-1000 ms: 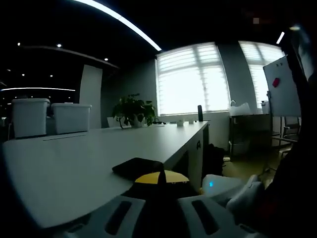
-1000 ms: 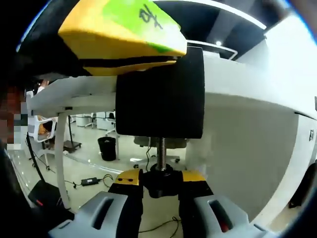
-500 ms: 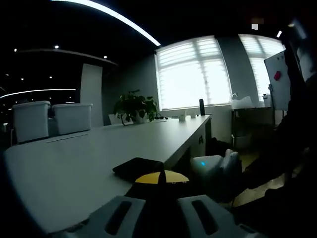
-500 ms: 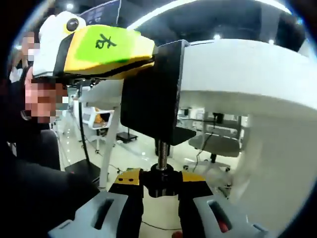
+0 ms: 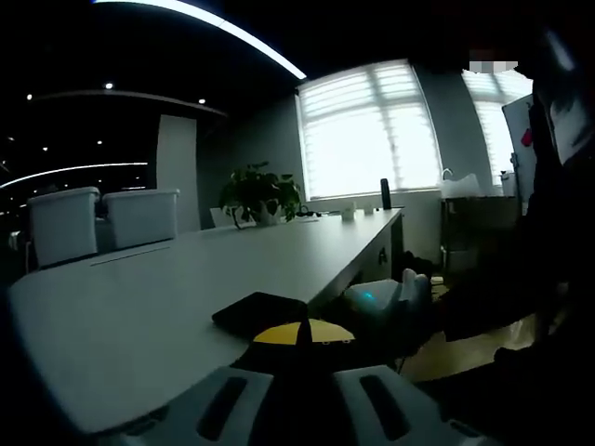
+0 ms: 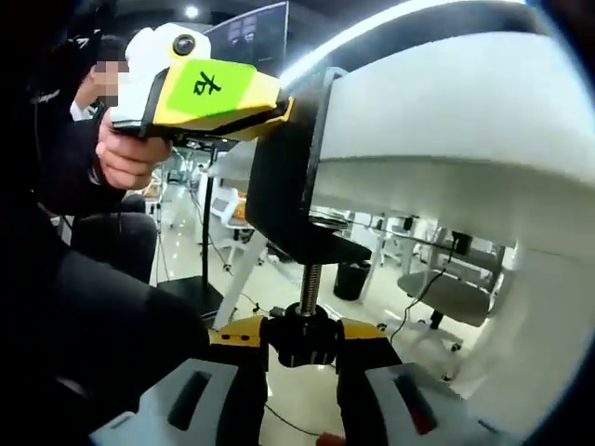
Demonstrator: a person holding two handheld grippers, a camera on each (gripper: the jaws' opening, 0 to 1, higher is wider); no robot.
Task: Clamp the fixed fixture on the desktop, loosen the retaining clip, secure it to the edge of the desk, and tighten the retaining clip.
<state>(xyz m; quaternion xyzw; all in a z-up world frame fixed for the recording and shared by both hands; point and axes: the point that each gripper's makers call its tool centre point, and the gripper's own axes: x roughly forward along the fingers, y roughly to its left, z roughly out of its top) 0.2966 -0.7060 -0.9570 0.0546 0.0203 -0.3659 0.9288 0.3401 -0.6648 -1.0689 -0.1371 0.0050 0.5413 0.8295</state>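
The right gripper is gripping the screw knob and has rolled round – tightening is progressing – while the left gripper keeps pinching the black clamp on the desk edge.

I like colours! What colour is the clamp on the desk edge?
The clamp is black, clearest in the right gripper view.

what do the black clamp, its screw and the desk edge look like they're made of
Clamp: matte black, flat angular plates with crisp edges, probably painted metal. Screw: bare grey metal, visibly threaded, ending in a black knob held by the right gripper, likely plastic. Desk: smooth white, rounded edge, likely laminate or painted board.
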